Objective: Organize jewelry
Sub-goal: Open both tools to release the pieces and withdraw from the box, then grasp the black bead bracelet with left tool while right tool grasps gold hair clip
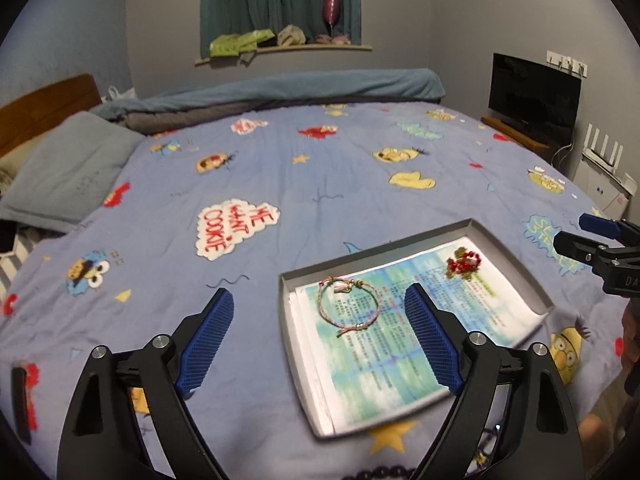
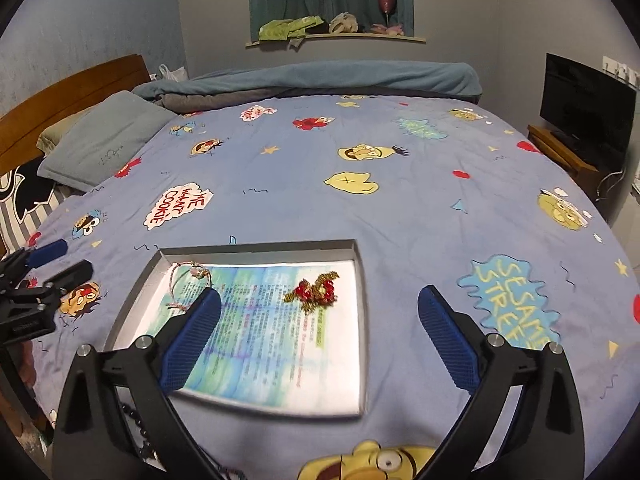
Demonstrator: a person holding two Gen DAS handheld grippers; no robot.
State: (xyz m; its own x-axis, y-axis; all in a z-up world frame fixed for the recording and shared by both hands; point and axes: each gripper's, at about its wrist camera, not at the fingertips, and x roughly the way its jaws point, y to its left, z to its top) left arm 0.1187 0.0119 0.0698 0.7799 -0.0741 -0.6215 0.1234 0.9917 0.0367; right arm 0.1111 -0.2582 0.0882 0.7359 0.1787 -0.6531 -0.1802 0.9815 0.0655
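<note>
A shallow grey tray (image 1: 512,258) (image 2: 256,247) lined with a printed blue-green sheet lies on the bed. A pink cord bracelet (image 1: 347,307) (image 2: 188,286) lies in it at the left end, a red-and-gold beaded piece (image 1: 463,263) (image 2: 316,291) at the right end. My left gripper (image 1: 320,312) is open and empty above the tray's left end, jaws wide either side of the bracelet. My right gripper (image 2: 320,312) is open and empty above the tray's right part. Each gripper shows in the other's view: right (image 1: 580,236), left (image 2: 60,258).
A dark bead chain (image 1: 384,473) (image 2: 138,428) lies on the cartoon-print blue bedsheet (image 1: 320,168) at the near edge. A grey pillow (image 1: 68,168) and wooden headboard (image 1: 44,100) are at the left, a rolled blanket (image 1: 280,88) at the back, a TV (image 1: 534,96) at the right.
</note>
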